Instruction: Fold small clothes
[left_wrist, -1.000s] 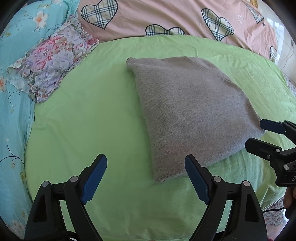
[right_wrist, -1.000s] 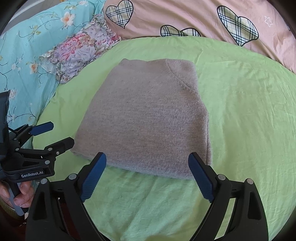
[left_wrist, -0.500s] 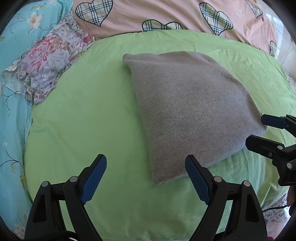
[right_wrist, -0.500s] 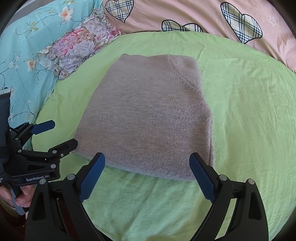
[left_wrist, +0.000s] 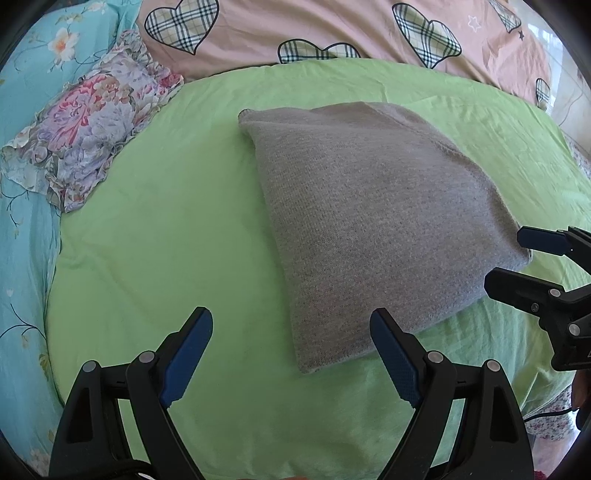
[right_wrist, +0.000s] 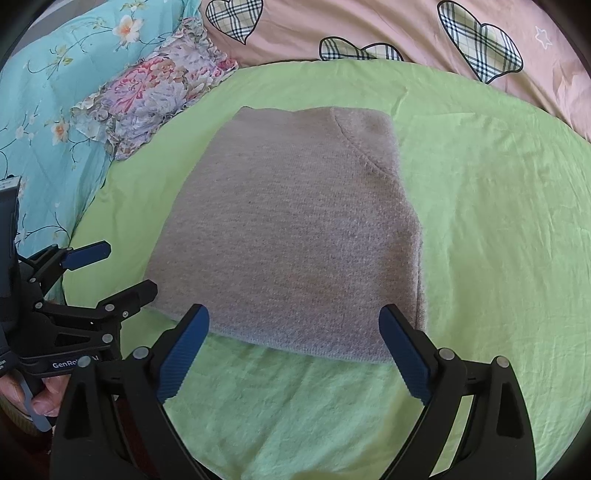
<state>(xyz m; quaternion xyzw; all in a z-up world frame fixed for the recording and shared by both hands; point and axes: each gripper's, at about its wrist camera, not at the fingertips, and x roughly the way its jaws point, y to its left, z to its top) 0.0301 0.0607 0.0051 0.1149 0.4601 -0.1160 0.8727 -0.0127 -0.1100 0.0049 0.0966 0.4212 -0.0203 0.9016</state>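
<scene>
1. Two grippers hover over the near edge of a green sheet (right_wrist: 480, 184), both with jaws spread wide and holding nothing.
2. Left gripper (left_wrist: 291, 343) is just left of the folded grey sweater (left_wrist: 369, 221); right gripper (right_wrist: 295, 339) is above its near hem.
3. Far left lies a floral pillow (right_wrist: 159, 85).

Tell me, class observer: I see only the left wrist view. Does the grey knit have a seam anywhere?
Observer: Yes. The right wrist view shows a curved seam near the far right corner of the folded grey knit.
Operator: Is a hand visible?
Observer: Yes, a hand grips the handle of the left gripper at that view's lower left.
Operator: Any lettering on it?
Observer: White lettering along its body, partly covered.
</scene>
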